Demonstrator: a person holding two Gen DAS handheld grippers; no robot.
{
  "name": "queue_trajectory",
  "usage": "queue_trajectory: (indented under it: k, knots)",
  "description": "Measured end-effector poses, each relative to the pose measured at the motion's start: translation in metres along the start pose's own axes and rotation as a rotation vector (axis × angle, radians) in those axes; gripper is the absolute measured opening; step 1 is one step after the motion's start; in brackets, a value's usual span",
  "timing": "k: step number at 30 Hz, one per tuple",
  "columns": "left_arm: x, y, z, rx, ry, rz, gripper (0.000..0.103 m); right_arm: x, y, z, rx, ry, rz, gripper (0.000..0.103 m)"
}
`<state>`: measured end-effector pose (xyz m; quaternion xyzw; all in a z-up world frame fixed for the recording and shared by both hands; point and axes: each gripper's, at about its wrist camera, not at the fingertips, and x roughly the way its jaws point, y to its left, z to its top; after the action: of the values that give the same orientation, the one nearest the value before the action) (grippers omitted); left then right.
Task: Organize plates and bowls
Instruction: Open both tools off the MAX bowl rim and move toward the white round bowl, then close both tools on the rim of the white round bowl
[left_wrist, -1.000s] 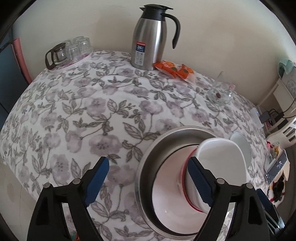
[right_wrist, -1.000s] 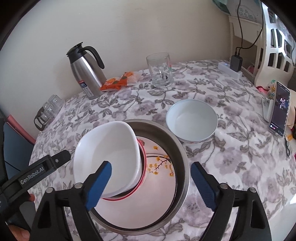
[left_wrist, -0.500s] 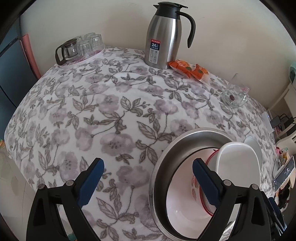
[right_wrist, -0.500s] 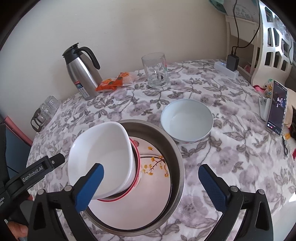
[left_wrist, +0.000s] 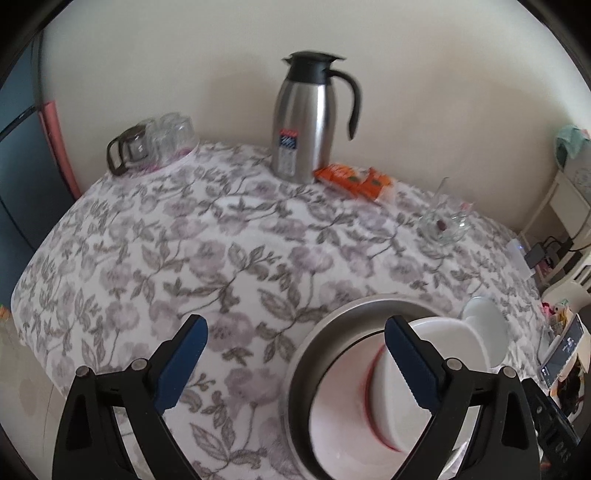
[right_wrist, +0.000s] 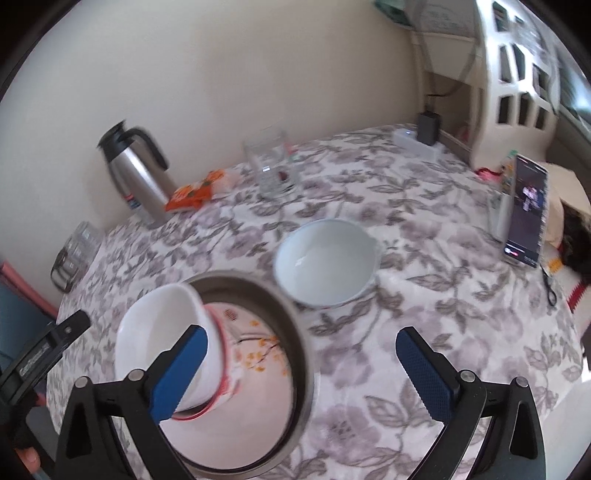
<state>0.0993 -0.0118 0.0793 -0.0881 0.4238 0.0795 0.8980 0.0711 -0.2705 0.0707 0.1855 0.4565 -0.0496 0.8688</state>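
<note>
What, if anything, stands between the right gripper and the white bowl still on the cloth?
Nothing visible. Only bare cloth lies between the open right gripper and the bowl. The metal basin sits just to the bowl's left, not in the path.

On the table (right_wrist: 424, 295), a bowl (right_wrist: 162, 343) sits tilted on a plate (right_wrist: 255, 373) inside a metal basin (right_wrist: 301, 350) near the front edge. A second bowl (right_wrist: 325, 266) stands just beside the basin. A thermos jug (right_wrist: 138, 177), snack packets (right_wrist: 195, 192) and a glass (right_wrist: 271, 170) line the far edge.
</note>
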Motion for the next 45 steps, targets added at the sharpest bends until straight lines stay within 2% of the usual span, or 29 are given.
queue_trajectory:
  k: [10, 15, 18, 23, 27, 33, 38, 40, 43, 45]
  knots:
    - [-0.020, -0.050, 0.000, 0.081, -0.040, -0.115, 0.097, 0.004, -0.065, 0.010, 0.152, 0.003, -0.053, 0.103]
    - [-0.022, -0.083, -0.004, 0.135, -0.020, -0.173, 0.097, 0.008, -0.084, 0.011, 0.177, 0.016, -0.071, 0.103]
    - [-0.022, -0.107, -0.007, 0.190, -0.012, -0.217, 0.097, 0.011, -0.093, 0.011, 0.194, 0.023, -0.068, 0.103]
    - [-0.024, -0.143, -0.013, 0.306, -0.015, -0.231, 0.097, 0.014, -0.102, 0.017, 0.214, 0.028, -0.063, 0.103]
    - [-0.012, -0.168, -0.015, 0.360, 0.068, -0.248, 0.097, 0.019, -0.107, 0.023, 0.231, 0.022, -0.049, 0.103]
    - [0.016, -0.198, -0.006, 0.328, 0.209, -0.264, 0.097, 0.041, -0.109, 0.029, 0.230, 0.050, -0.040, 0.103]
    - [0.034, -0.226, 0.004, 0.386, 0.249, -0.213, 0.097, 0.059, -0.110, 0.030, 0.256, 0.064, -0.011, 0.102]
    - [0.047, -0.236, 0.007, 0.399, 0.305, -0.222, 0.097, 0.067, -0.106, 0.030, 0.243, 0.078, -0.010, 0.097]
    - [0.070, -0.244, 0.011, 0.388, 0.365, -0.191, 0.096, 0.077, -0.102, 0.030, 0.234, 0.098, -0.008, 0.090]
    - [0.084, -0.247, 0.012, 0.396, 0.391, -0.164, 0.091, 0.085, -0.101, 0.031, 0.237, 0.112, 0.001, 0.086]
